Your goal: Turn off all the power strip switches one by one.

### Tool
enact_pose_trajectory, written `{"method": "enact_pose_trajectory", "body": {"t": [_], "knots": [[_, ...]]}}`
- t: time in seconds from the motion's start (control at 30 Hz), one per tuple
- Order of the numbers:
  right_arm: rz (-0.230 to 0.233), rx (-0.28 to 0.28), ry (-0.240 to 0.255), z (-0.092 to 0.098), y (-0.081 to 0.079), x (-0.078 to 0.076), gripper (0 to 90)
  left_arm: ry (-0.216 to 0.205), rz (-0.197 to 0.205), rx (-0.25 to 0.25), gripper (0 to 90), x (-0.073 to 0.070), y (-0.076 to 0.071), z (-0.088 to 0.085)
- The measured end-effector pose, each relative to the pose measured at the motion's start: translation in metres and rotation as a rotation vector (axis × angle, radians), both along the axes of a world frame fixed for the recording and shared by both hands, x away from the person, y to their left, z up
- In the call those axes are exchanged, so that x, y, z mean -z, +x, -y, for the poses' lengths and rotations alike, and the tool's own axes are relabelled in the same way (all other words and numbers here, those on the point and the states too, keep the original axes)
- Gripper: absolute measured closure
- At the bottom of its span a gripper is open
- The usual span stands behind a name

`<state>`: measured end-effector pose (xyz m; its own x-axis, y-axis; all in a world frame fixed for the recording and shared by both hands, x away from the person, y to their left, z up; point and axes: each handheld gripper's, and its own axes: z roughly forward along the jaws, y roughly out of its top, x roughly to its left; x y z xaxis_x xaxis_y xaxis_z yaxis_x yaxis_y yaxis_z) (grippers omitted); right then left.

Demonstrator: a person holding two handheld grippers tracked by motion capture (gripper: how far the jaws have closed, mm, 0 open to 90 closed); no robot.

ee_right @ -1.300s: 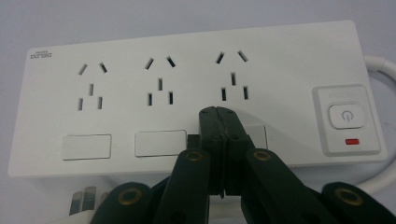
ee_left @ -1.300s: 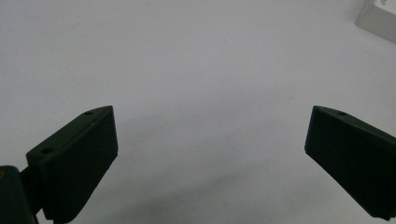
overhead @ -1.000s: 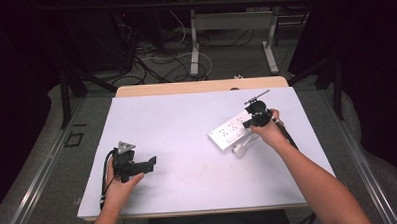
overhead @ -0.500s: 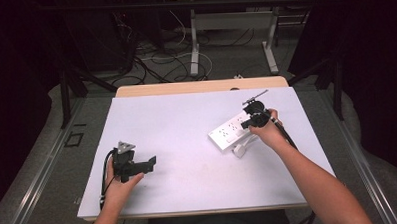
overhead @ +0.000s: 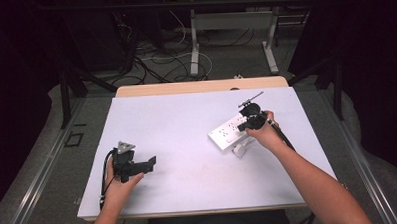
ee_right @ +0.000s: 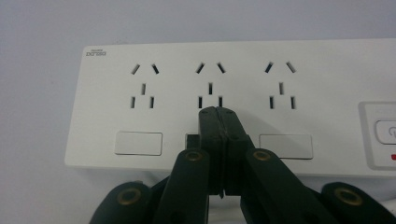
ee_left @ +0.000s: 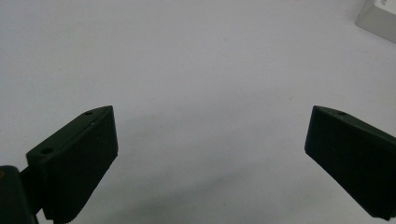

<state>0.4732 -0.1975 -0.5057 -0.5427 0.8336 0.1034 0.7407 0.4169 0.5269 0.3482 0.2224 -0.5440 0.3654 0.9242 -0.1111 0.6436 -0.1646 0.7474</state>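
Note:
A white power strip (overhead: 227, 134) lies aslant on the right half of the white table (overhead: 187, 122). My right gripper (overhead: 244, 125) hovers over it, jaws pressed together with nothing between them. In the right gripper view the shut tips (ee_right: 219, 113) sit just below the middle socket (ee_right: 210, 88) of the strip (ee_right: 327, 84), covering the middle of three grey tabs. My left gripper (overhead: 149, 163) rests near the table's front left, wide open and empty. Its fingers (ee_left: 79, 154) frame bare table, and a corner of the strip (ee_left: 380, 18) shows at the top right.
A small white object (overhead: 239, 149) lies just in front of the power strip beside the right hand. The strip's switch (ee_right: 385, 133) is at its right end in the right gripper view. Beyond the table's far edge are desk legs and loose cables (overhead: 155, 63) on the floor.

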Motion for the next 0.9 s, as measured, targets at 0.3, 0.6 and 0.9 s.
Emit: {"method": "enact_pose_trajectory", "body": {"t": [0.3,0.6,0.9], "knots": [[0.000,-0.039,-0.007,-0.003,-0.001,0.002,90.0,0.000,0.000,0.000,2.6,0.000,0.000,0.000],[-0.004,-0.055,-0.011,-0.008,-0.003,0.003,90.0,0.001,0.000,0.000,2.7,0.000,0.000,0.000],[-0.006,-0.067,-0.015,-0.010,-0.003,0.005,90.0,0.002,0.000,0.002,2.7,0.000,0.000,-0.001]]}}
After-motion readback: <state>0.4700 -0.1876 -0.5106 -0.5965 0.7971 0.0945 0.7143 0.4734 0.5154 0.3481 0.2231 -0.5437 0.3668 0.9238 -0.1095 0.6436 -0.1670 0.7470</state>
